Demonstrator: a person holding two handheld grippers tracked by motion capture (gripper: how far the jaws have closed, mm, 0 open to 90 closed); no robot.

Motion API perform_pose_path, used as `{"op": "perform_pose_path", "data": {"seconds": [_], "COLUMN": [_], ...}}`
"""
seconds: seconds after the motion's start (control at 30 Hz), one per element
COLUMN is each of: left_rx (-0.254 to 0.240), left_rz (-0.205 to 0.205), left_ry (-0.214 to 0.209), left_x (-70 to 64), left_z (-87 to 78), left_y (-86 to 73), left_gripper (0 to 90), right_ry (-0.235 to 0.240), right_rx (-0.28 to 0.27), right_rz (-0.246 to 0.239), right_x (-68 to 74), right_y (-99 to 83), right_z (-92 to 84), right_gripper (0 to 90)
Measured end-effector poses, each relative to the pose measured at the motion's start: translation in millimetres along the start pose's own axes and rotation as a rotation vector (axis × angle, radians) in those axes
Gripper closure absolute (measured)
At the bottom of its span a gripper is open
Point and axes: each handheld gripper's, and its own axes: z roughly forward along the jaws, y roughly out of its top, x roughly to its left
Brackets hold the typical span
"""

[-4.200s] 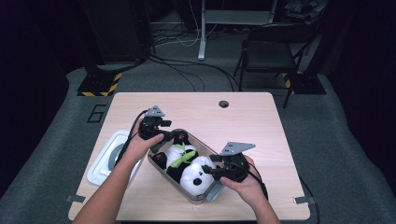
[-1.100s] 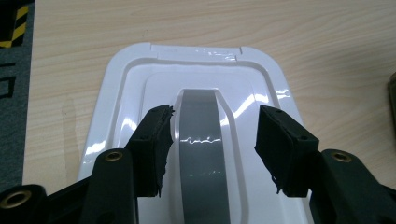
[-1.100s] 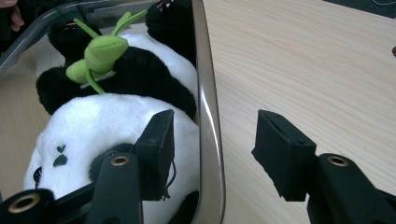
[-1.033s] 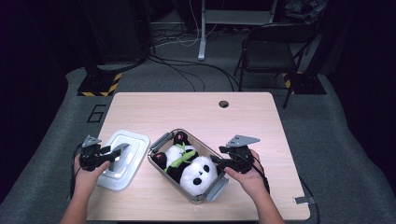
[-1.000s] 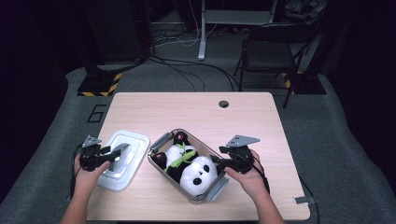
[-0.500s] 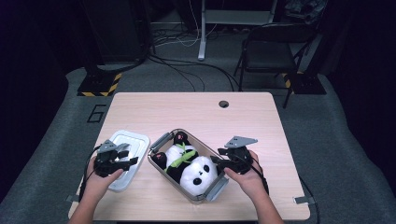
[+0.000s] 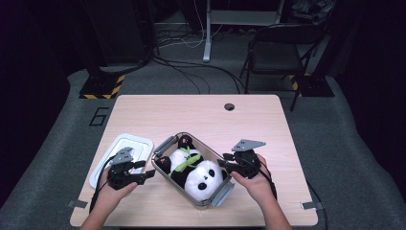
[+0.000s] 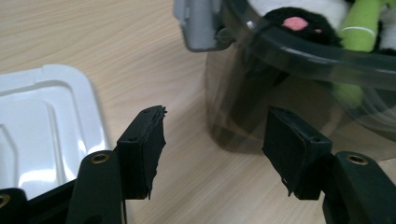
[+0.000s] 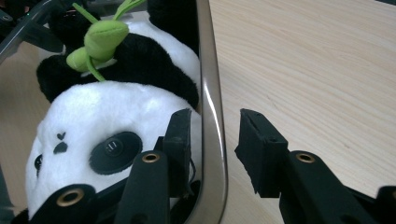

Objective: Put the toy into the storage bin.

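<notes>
The bin (image 7: 206,199) looks stiff, light and slick-walled: right gripper (image 9: 212,140) pinches its rim, left gripper's (image 8: 212,144) fingers stand apart, empty.

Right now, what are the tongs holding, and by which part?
The right tongs straddle the clear box at its side rim, one pad inside by the toy panda; grip on it unclear. The left tongs are open, holding nothing.

A plush panda (image 7: 203,176) lies in a clear bin (image 7: 168,144) mid-tabletop (image 7: 201,112), a tool on either side, white lid (image 7: 128,145) left
</notes>
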Motion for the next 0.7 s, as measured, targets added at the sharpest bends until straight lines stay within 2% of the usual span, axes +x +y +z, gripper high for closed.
{"op": "perform_pose_path", "data": {"seconds": [0.2, 0.27, 0.33, 0.5, 0.63, 0.7], "left_rx": [-0.009, -0.003, -0.001, 0.005, 0.006, 0.002], "left_rz": [0.007, 0.01, -0.004, 0.009, -0.01, -0.02], "left_ry": [-0.004, -0.01, -0.01, -0.003, -0.003, 0.001], "left_x": [-8.1, -7.6, -7.9, -6.1, -3.0, -1.6], "left_z": [6.5, 7.2, 9.1, 16.6, 25.6, 28.1], "left_y": [2.5, 3.4, 4.6, 11.0, 17.7, 20.6], "left_gripper": [37.4, 37.4, 37.4, 37.4, 37.8, 38.8], "right_ry": [0.02, 0.032, 0.036, 0.04, 0.057, 0.06], "right_rx": [0.0, -0.001, -0.003, -0.013, -0.02, -0.02], "right_rz": [-0.01, -0.005, 0.003, 0.013, 0.026, 0.017], "right_x": [2.1, 4.1, 6.0, 7.5, 9.9, 12.2], "right_y": [0.4, 1.2, 2.4, 3.2, 3.9, 4.3], "right_z": [1.1, 1.2, 1.6, 2.4, 4.5, 5.5], "right_gripper": [63.0, 61.9, 58.2, 56.1, 52.8, 52.0]}}
